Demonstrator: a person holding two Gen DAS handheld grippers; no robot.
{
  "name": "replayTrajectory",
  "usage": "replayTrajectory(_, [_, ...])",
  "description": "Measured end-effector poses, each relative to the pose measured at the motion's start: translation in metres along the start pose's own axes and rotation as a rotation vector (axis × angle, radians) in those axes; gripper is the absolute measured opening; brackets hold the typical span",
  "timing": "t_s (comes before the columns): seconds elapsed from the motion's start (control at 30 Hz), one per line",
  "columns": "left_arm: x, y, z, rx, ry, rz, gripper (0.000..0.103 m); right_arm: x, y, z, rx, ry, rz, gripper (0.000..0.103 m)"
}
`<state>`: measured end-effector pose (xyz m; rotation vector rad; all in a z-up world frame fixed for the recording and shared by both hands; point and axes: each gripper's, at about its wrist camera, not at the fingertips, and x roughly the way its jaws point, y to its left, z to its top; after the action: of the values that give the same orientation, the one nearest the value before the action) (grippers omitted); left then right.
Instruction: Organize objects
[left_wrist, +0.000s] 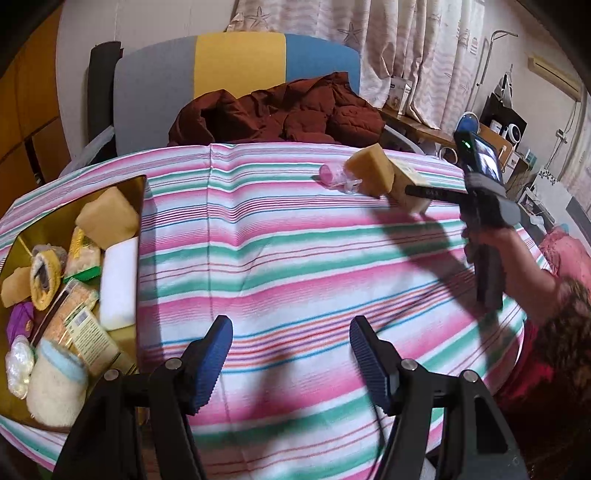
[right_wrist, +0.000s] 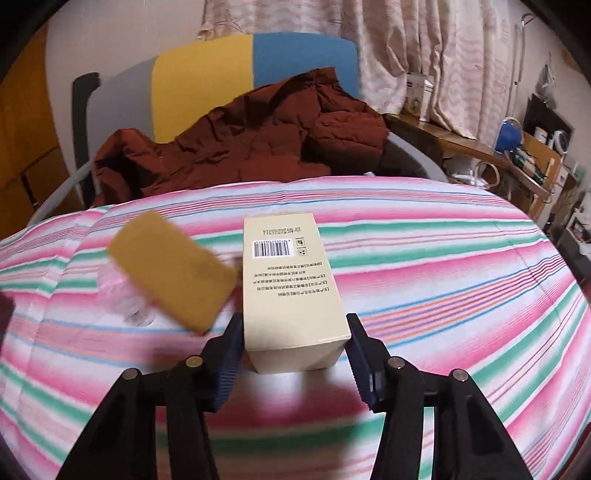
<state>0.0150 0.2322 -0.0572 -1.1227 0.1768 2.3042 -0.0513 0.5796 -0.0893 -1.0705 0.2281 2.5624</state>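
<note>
My right gripper (right_wrist: 295, 347) brackets the cream box (right_wrist: 291, 288), contact unclear; lifting may knock the sponge (right_wrist: 173, 271) beside it. Left gripper (left_wrist: 291, 354) apart.

Cream barcoded box (right_wrist: 291, 291) lies flat beside tilted yellow sponge (right_wrist: 173, 269).

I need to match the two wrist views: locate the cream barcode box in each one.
Left wrist: cream barcode box at upper right, in the right gripper, beside the yellow sponge.
Right wrist: box at centre, between the jaws.
Shared landmark: the dark red jacket behind the table.
</note>
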Motion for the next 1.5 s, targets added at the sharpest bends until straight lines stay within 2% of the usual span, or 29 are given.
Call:
replayTrajectory(0.17, [0.010, -0.008, 0.013, -0.005, -0.004, -0.018, 0.067, -0.029, 0.019, -0.033, -0.062, -0.031, 0.044, 0.052])
replayTrajectory(0.23, [0.014, -0.010, 0.019, -0.014, -0.002, -0.028, 0.067, -0.038, 0.020, -0.040, -0.048, -0.034, 0.060, 0.052])
replayTrajectory(0.33, [0.023, -0.009, 0.029, -0.057, 0.005, -0.046, 0.067, -0.047, 0.008, -0.044, -0.010, -0.060, 0.007, 0.052])
replayTrajectory(0.5, [0.043, -0.009, 0.053, -0.134, 0.026, -0.080, 0.068, -0.047, -0.025, -0.040, 0.095, -0.050, -0.109, 0.052])
replayTrajectory(0.6, [0.054, -0.014, 0.067, -0.147, 0.032, -0.091, 0.068, -0.043, -0.035, -0.041, 0.123, -0.035, -0.119, 0.052])
replayTrajectory(0.67, [0.062, -0.017, 0.072, -0.142, 0.038, -0.086, 0.068, -0.040, -0.039, -0.041, 0.141, -0.025, -0.088, 0.054])
replayTrajectory(0.7, [0.065, -0.018, 0.073, -0.139, 0.043, -0.080, 0.068, -0.040, -0.040, -0.041, 0.147, -0.021, -0.072, 0.056])
replayTrajectory(0.77, [0.069, -0.017, 0.072, -0.141, 0.055, -0.074, 0.068, -0.044, -0.041, -0.039, 0.155, -0.032, -0.079, 0.079])
replayTrajectory(0.9, [0.074, -0.010, 0.065, -0.149, 0.070, -0.061, 0.068, -0.073, -0.032, -0.023, 0.137, -0.153, -0.114, 0.088])
replayTrajectory(0.97, [0.076, -0.007, 0.062, -0.159, 0.076, -0.058, 0.068, -0.087, -0.013, -0.010, 0.072, -0.210, -0.064, 0.095])
replayTrajectory(1.03, [0.078, -0.004, 0.060, -0.170, 0.083, -0.051, 0.068, -0.089, 0.011, 0.000, 0.005, -0.219, 0.019, 0.099])
replayTrajectory(1.17, [0.075, 0.001, 0.060, -0.174, 0.086, -0.040, 0.068, -0.067, 0.054, 0.013, -0.091, -0.172, 0.138, 0.099])
replayTrajectory(1.3, [0.071, 0.006, 0.063, -0.164, 0.076, -0.025, 0.068, -0.026, 0.085, 0.018, -0.189, -0.087, 0.135, 0.096])
replayTrajectory(1.33, [0.070, 0.007, 0.064, -0.161, 0.073, -0.024, 0.068, -0.017, 0.088, 0.017, -0.208, -0.068, 0.133, 0.090])
replayTrajectory(1.4, [0.070, 0.009, 0.067, -0.153, 0.067, -0.013, 0.068, -0.004, 0.091, 0.016, -0.229, -0.038, 0.148, 0.068])
replayTrajectory(1.5, [0.074, 0.012, 0.074, -0.165, 0.061, -0.019, 0.068, -0.004, 0.084, 0.015, -0.192, -0.049, 0.150, 0.057])
